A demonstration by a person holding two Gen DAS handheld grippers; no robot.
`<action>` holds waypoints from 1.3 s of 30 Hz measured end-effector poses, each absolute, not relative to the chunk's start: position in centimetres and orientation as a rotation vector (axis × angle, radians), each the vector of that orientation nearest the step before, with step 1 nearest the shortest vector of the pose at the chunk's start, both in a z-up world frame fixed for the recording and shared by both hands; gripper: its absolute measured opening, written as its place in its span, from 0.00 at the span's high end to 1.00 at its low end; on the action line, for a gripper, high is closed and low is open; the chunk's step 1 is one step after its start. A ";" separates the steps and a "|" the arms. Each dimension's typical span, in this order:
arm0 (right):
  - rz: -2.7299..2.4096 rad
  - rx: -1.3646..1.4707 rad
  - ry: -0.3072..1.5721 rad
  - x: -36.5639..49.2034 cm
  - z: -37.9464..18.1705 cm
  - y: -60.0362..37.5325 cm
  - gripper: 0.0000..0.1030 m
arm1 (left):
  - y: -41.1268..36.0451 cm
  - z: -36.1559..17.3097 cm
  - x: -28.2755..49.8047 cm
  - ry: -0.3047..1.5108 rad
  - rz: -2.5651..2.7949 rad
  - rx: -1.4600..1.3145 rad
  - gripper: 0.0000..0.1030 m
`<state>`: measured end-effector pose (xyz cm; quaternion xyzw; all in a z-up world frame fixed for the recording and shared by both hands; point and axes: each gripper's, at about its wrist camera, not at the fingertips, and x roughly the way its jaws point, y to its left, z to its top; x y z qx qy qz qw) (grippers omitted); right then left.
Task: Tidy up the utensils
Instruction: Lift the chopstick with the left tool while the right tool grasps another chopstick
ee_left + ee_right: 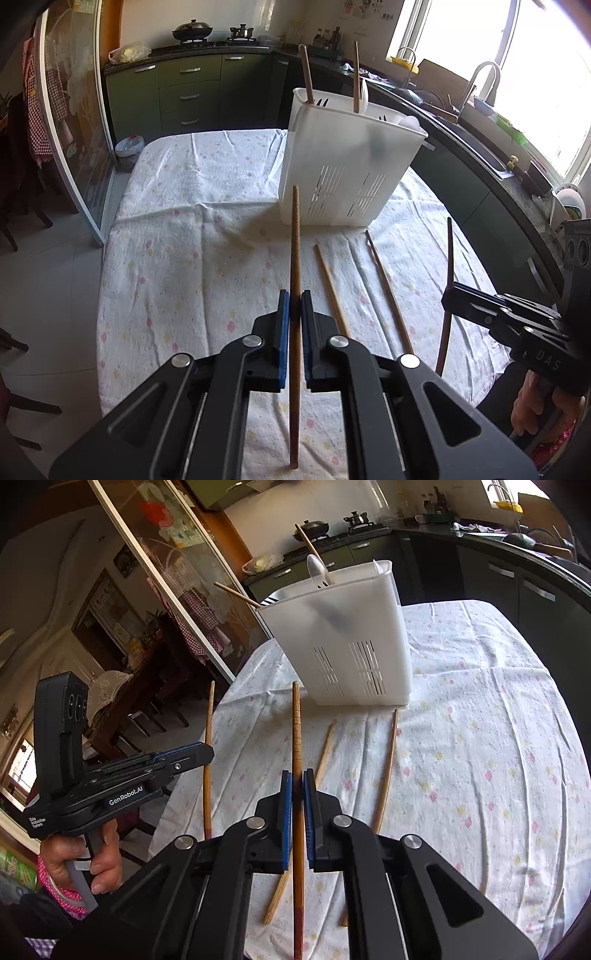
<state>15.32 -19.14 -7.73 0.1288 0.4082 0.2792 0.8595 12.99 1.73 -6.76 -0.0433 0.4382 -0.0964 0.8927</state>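
Observation:
My left gripper (294, 295) is shut on a brown chopstick (295, 240) that points toward the white slotted utensil caddy (351, 166). My right gripper (297, 775) is shut on a ridged chopstick (296, 731) with a red end, held above the cloth. Each gripper shows in the other's view: the right gripper (450, 295) at the right edge grips a dark chopstick (449, 251), and the left gripper (209, 750) at the left grips a chopstick (208, 720). Two loose chopsticks (330, 288) (388, 291) lie on the cloth in front of the caddy (343, 635). The caddy holds chopsticks, a white spoon and dark utensils.
A white floral cloth (184, 258) covers the table. A dark kitchen counter with a sink (480, 147) curves along the right. Green cabinets and a stove with pots (192, 31) stand behind. A glass door (74, 129) is at the left. A hand (92, 864) grips the left gripper's handle.

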 end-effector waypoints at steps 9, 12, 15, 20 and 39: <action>0.620 0.300 0.761 12.5 -4.6 -21.6 0.93 | 0.8 -3.8 11.5 0.841 -0.214 -0.070 0.94; 0.626 0.294 0.732 12.1 -3.6 -22.1 0.93 | 0.4 -3.1 11.2 0.818 -0.213 -0.059 0.94; 0.632 0.281 0.709 11.8 -2.9 -22.1 0.93 | 0.0 -2.4 11.1 0.802 -0.219 -0.055 0.94; 0.634 0.262 0.679 11.7 -1.6 -22.2 0.93 | -0.6 -1.1 11.2 0.770 -0.230 -0.044 0.94; 0.627 0.235 0.581 11.2 2.3 -25.1 0.93 | -4.2 11.6 17.5 0.472 -0.206 -0.011 0.94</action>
